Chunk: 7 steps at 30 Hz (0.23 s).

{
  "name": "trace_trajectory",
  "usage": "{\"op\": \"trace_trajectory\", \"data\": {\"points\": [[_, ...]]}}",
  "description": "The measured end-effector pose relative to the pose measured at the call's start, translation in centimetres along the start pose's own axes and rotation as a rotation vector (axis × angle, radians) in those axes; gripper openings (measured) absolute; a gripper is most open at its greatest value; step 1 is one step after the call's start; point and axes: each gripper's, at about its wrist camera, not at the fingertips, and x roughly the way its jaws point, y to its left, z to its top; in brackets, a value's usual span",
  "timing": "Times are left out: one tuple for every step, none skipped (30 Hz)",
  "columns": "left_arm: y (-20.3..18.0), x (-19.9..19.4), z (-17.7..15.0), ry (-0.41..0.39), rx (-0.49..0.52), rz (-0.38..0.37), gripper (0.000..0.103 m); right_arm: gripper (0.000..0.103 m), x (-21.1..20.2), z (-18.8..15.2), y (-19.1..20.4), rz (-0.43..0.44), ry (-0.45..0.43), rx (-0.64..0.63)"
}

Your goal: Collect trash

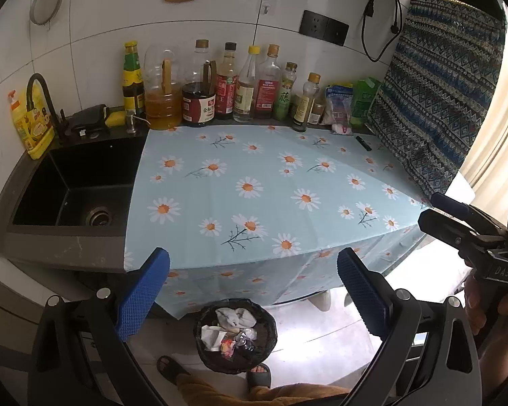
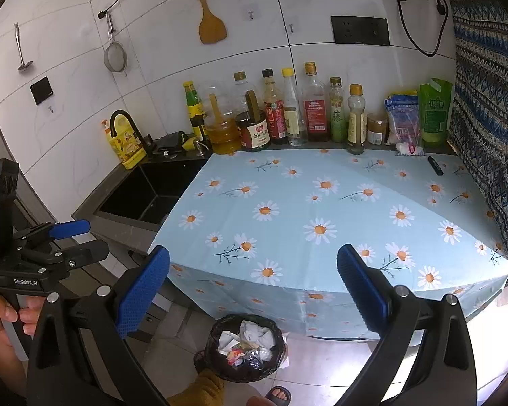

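Trash bin: round black basket lined with a black plastic bag [image 1: 235,336], standing on the pale tiled floor [image 1: 321,324] just before the front edge of the worktop. Contents: crumpled white tissues [image 1: 235,316], folded white paper, a red-and-yellow wrapper, and crinkled clear plastic.

Worktop: covered by a light-blue cloth printed with white daisies [image 1: 271,182]; a small black marker-like stick [image 1: 363,143] lies near its back right corner.

Back row: bottles of oil, sauce and vinegar [image 1: 227,84] along the white tiled wall.

Left side: black sink [image 1: 81,186] with a black curved tap.

Left gripper [image 1: 254,291]: blue-padded fingers spread wide, holding nothing, above the bin.

Right gripper [image 2: 254,287]: blue-padded fingers likewise spread and empty.

Person: sandalled feet beside the bin.
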Motion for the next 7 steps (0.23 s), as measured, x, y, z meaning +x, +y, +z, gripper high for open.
{"op": "trace_trajectory", "data": {"points": [[0.02,0.0,0.03,0.001,0.0,0.0,0.096,0.098,-0.02,-0.02,0.08,-0.001,0.001,-0.003],[0.01,0.0,0.0,0.002,0.0,-0.001,0.096,0.098,-0.01,0.02,0.05,-0.003,0.001,-0.004],[0.03,0.0,-0.01,0.002,-0.004,-0.004,0.096,0.098,-0.02,0.0,0.06,0.0,0.001,-0.002],[0.11,-0.02,-0.01,0.001,-0.009,-0.007,0.096,0.098,0.01,0.01,0.04,0.003,0.002,-0.002],[0.17,-0.04,-0.01,0.0,-0.012,-0.007,0.096,0.098,0.09,0.06,-0.03,0.004,0.004,-0.003],[0.17,0.0,-0.18,0.0,-0.014,-0.006,0.096,0.098,0.1,0.04,0.02,0.004,0.005,-0.006],[0.24,0.01,-0.2,0.001,-0.018,-0.008,0.096,0.098,0.14,0.09,0.01,0.006,0.004,-0.009]]}}
